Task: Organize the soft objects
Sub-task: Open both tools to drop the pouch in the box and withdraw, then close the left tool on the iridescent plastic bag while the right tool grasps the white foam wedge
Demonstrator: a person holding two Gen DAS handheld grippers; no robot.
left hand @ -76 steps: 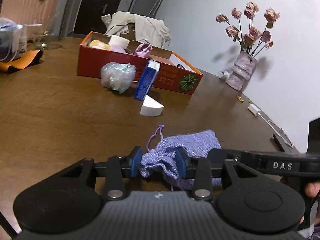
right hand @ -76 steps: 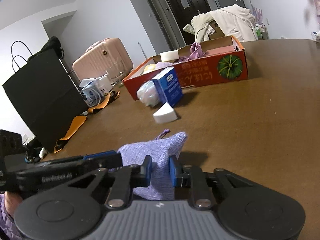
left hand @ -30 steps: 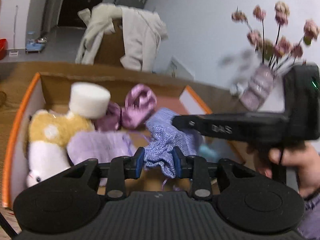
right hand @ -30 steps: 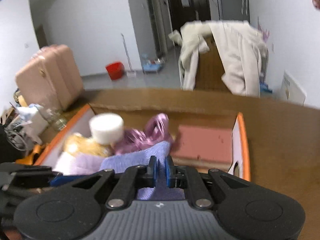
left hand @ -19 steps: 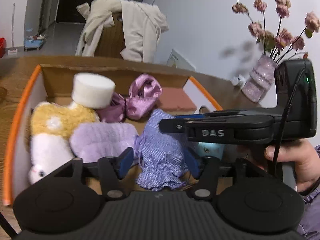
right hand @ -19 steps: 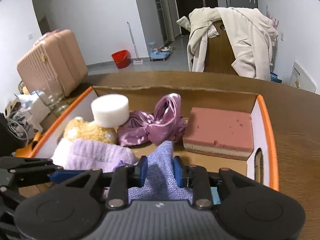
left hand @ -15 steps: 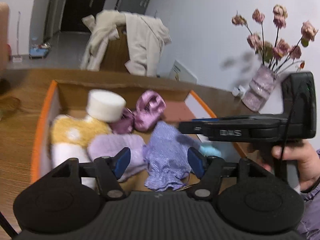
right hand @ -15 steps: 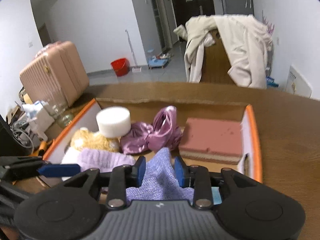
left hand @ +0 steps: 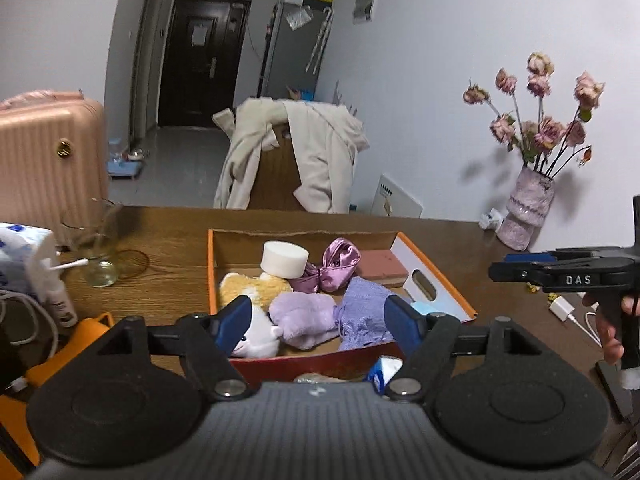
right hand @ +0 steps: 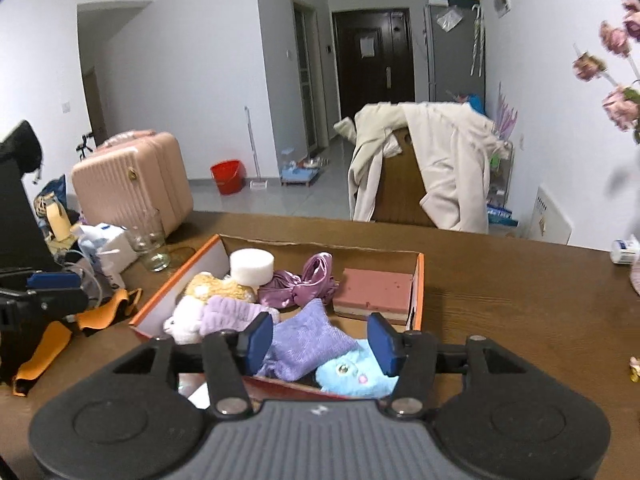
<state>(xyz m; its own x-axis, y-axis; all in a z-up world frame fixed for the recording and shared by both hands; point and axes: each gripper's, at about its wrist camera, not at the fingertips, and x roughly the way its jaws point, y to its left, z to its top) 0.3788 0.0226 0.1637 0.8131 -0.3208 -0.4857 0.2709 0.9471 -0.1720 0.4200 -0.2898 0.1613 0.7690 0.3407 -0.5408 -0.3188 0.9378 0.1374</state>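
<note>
Ahead of both tools sits the orange-rimmed red cardboard box (right hand: 418, 280), already well stocked. From its left end to its right lie a yellow-and-white plush toy (right hand: 216, 286), a white round sponge (right hand: 252, 266), a fluffy lilac headband (right hand: 230, 312), a shiny mauve satin scrunchie (right hand: 308, 284), the knitted lavender drawstring pouch (right hand: 308, 338), a pink rectangular sponge (right hand: 376, 286) and a turquoise plush toy (right hand: 352, 372).

The left gripper (left hand: 318, 322) and the right gripper (right hand: 320, 342) both stand with jaws apart and have just been opening; nothing is pinched, and the pouch rests loose inside the box below them. That placement looks finished.

Just under the left tool, against the box's near wall outside it, a blue-and-white packet (left hand: 382, 370) shows partly. I judge a few items outside remain to be sorted.
</note>
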